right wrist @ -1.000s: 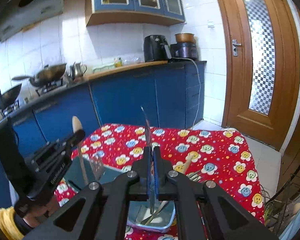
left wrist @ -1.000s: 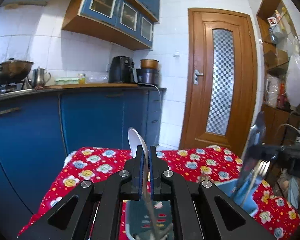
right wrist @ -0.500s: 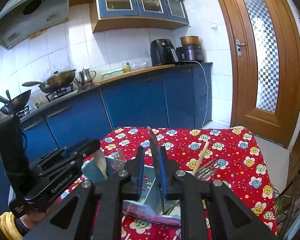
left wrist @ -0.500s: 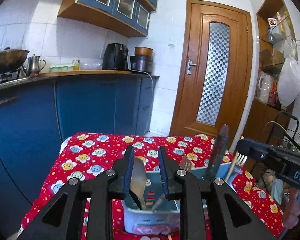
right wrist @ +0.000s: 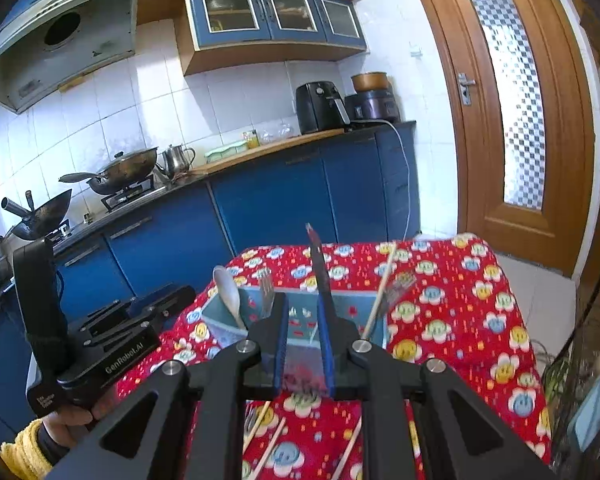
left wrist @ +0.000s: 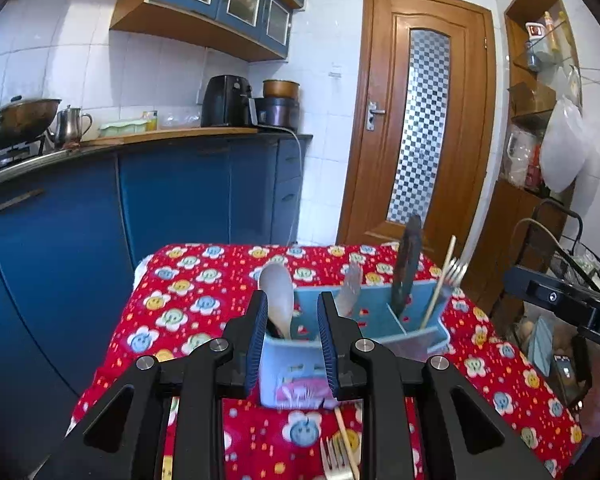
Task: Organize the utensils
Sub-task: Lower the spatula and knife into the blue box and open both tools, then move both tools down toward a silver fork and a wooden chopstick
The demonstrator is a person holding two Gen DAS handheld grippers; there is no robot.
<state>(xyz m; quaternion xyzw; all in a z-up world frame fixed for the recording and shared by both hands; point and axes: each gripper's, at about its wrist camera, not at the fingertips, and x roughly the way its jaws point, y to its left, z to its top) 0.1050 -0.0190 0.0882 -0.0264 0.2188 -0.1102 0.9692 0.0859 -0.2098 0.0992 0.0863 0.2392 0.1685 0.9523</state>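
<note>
With both my left gripper (left wrist: 292,340) and right gripper (right wrist: 303,344) spread wide and empty over the light-blue plastic utensil caddy (left wrist: 352,322) on the red flowered tablecloth (left wrist: 204,280), I could knock its leaning dark knife (right wrist: 320,268) out by swinging carelessly.

A home kitchen is shown: blue cabinets (right wrist: 284,208), a wok (right wrist: 120,168) and kettle (right wrist: 178,158) beyond the fingers.

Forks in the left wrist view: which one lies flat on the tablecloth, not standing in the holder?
The fork at the bottom edge, beside a chopstick.
</note>
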